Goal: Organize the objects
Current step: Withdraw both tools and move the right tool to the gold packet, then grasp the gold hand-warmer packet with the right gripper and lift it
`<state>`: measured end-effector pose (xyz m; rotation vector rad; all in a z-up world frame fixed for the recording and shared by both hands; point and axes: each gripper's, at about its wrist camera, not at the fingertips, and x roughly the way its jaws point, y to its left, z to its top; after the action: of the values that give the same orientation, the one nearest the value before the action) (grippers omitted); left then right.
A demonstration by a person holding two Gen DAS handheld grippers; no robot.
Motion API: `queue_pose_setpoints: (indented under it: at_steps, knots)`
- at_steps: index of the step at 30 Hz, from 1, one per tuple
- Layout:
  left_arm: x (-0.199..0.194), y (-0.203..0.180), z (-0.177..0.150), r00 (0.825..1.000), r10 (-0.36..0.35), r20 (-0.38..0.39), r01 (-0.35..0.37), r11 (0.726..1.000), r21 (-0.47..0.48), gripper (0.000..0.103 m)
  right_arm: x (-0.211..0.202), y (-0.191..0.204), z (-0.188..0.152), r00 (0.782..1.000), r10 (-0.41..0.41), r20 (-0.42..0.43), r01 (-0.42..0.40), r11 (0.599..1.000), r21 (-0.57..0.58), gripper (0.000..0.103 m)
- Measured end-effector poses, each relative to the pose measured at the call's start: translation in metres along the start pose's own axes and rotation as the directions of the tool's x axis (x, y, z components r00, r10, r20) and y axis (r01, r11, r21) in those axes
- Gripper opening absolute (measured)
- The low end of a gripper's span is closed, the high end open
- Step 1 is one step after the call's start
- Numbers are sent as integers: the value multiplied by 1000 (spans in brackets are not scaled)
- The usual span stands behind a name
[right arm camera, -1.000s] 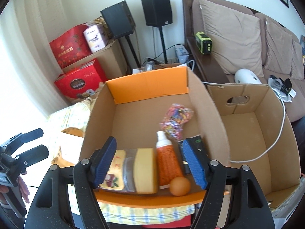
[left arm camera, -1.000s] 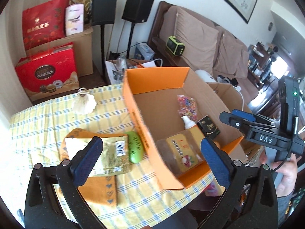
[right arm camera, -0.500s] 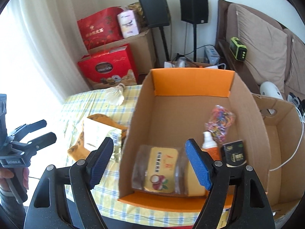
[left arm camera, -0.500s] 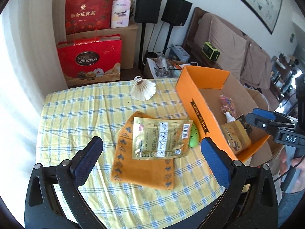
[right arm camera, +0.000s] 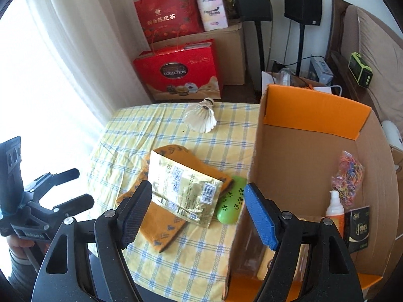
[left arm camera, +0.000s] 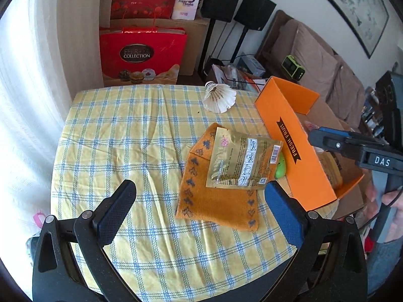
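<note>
The gold foil packet point(right arm camera: 185, 191) lies on the checked tablecloth point(left arm camera: 126, 130), resting across an orange knitted cloth point(left arm camera: 216, 206) and overlapping a green oval case point(right arm camera: 230, 201) that sits right against the wall of the orange cardboard box point(left arm camera: 294, 151). From the left wrist view only a sliver of that green case peeks out between packet and box. A shuttlecock point(left arm camera: 219, 97) stands alone nearer the far edge of the table, well apart from the pile.

Inside the box, in the right wrist view, a bag of coloured rubber bands point(right arm camera: 348, 178), a white-capped orange bottle point(right arm camera: 335, 209) and a small black box point(right arm camera: 357, 226) are in sight; whatever lies at the near end is hidden behind the gripper finger and hard to make out.

The right gripper point(right arm camera: 197, 211) hangs above the packet and the green case, tilted downward, its jaws standing wide and just drawing in a little, nothing between the pads. The left gripper point(left arm camera: 199, 211) hovers over the bare cloth and the knitted piece, jaws spread wide and holding nothing. A hand point(left arm camera: 393, 198) grips the right tool's handle at the frame's edge, mostly cut off.
</note>
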<state>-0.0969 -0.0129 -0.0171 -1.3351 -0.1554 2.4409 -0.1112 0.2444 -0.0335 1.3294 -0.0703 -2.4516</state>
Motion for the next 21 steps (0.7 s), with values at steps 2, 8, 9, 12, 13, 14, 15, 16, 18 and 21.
queue_pose_setpoints:
  at_steps: [2,8,9,12,13,14,15,16,18,21]
  knots:
    - [3,3,-4,1000,1,-13,-1,1000,-5,99,11,9,6,1000,-3,-17,3,1000,-25,67]
    - [10,9,-13,999,-17,-31,16,999,-28,95,48,21,20,997,-13,-78,10,999,-47,47]
    - [12,10,-14,999,-24,-34,22,999,-36,94,55,21,22,996,-16,-91,12,999,-46,46]
    - [16,11,-18,998,-39,-43,37,998,-47,93,72,21,27,993,-25,-112,21,999,-38,46]
    - [17,11,-19,998,-43,-45,41,998,-49,93,78,21,28,993,-25,-119,21,999,-36,46]
    - [19,11,-20,998,-48,-48,46,998,-52,93,82,21,30,992,-24,-127,20,999,-32,46]
    - [20,11,-20,997,-53,-51,51,997,-55,93,87,21,31,991,-22,-134,18,999,-28,46]
    - [22,11,-22,997,-60,-54,57,997,-58,93,90,20,32,990,-21,-140,18,1000,-24,46]
    - [25,10,-24,995,-77,-62,73,995,-62,93,99,18,32,987,-20,-160,17,1000,-17,46]
    - [29,7,-27,993,-97,-69,93,994,-63,93,106,16,30,981,2,-192,-4,1000,-9,46]
